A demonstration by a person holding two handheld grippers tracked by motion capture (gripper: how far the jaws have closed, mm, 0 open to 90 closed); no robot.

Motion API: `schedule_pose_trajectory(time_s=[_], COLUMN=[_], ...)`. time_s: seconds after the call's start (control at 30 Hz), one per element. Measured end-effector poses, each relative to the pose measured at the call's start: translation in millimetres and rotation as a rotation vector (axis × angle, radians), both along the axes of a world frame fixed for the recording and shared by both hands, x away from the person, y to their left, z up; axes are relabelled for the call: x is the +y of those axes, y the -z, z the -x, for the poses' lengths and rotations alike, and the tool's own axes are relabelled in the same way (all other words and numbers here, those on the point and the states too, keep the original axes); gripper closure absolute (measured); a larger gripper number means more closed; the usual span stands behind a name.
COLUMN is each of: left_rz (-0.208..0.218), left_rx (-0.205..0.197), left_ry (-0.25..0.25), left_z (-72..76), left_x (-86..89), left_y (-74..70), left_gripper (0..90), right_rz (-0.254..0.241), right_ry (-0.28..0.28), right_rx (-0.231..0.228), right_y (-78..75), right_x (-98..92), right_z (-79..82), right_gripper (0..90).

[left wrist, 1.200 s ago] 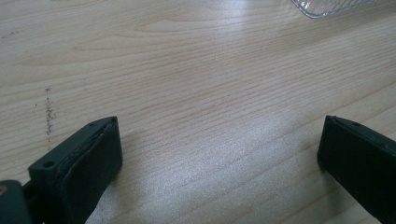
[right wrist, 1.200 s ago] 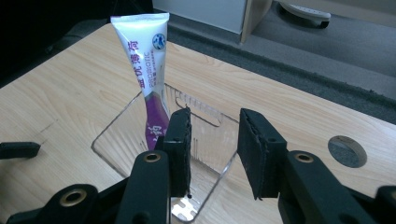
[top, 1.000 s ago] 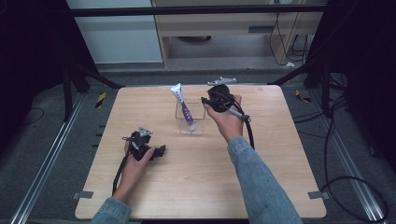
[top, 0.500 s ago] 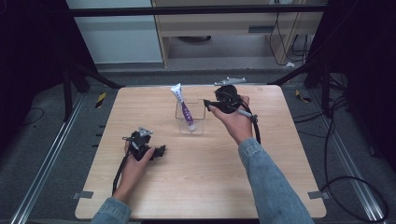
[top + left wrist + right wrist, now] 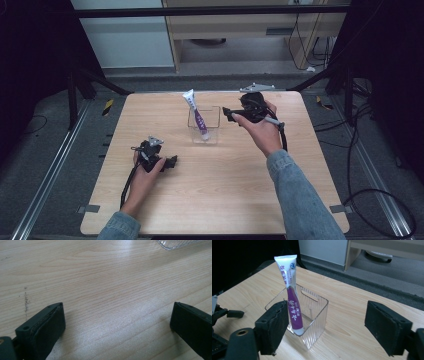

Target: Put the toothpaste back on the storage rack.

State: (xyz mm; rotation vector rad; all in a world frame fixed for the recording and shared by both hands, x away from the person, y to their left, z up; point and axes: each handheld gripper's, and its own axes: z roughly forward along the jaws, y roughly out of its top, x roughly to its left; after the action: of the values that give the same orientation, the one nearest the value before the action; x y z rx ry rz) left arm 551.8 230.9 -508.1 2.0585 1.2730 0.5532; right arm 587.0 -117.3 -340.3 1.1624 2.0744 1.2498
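A pale wood-grain worktop (image 5: 210,200) stands on a grey floor in a dim room, with dark frame legs around it and a light cabinet beyond its far edge. At the near edge, two forearms in blue denim sleeves reach in over the wood. The left hand (image 5: 145,172) rests low on the near-left part of the worktop, holding the left tongs (image 5: 172,161), a black two-jaw tool with a cable trailing back toward the person. In the left gripper view its jaws stand wide apart with nothing between them, close above bare wood, and a corner of clear plastic shows at the top edge. Farther in, near the middle of the worktop, sits a clear ribbed plastic box (image 5: 206,125) with an open top and a slot handle in its wall. A white and purple squeeze tube (image 5: 196,115) stands inside it, cap down on the bottom, leaning so its flat crimped end rises above the rim. To the right of the box, the right hand (image 5: 262,132) holds the right tongs (image 5: 229,113) raised above the worktop, jaws pointing toward the box but clear of it. In the right gripper view these jaws are spread wide and empty, the box and tube seen between them.
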Motion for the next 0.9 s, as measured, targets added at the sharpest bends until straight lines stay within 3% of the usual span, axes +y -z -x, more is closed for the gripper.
schedule_pose_trajectory(time_s=[0.2, 0.43, 0.9], left_rz=[-0.004, -0.003, -0.003], left_rx=[0.002, 0.002, 0.002], left_ry=[0.003, 0.002, 0.001], left_z=[0.0, 0.0, 0.1], left_x=[0.3, 0.3, 0.2], left_y=[-0.2, -0.2, -0.2], left_gripper=[0.0, 0.0, 0.0], right_rz=[0.047, 0.061, 0.079], right_ry=[0.009, 0.071, 0.124], right_rx=[-0.013, -0.008, -0.005], right_y=[3.7, 6.7, 19.8], right_x=[-11.2, -21.7, -42.0], right_z=[-0.3, -1.8, -0.1], right_gripper=[10.3, 8.7, 8.0])
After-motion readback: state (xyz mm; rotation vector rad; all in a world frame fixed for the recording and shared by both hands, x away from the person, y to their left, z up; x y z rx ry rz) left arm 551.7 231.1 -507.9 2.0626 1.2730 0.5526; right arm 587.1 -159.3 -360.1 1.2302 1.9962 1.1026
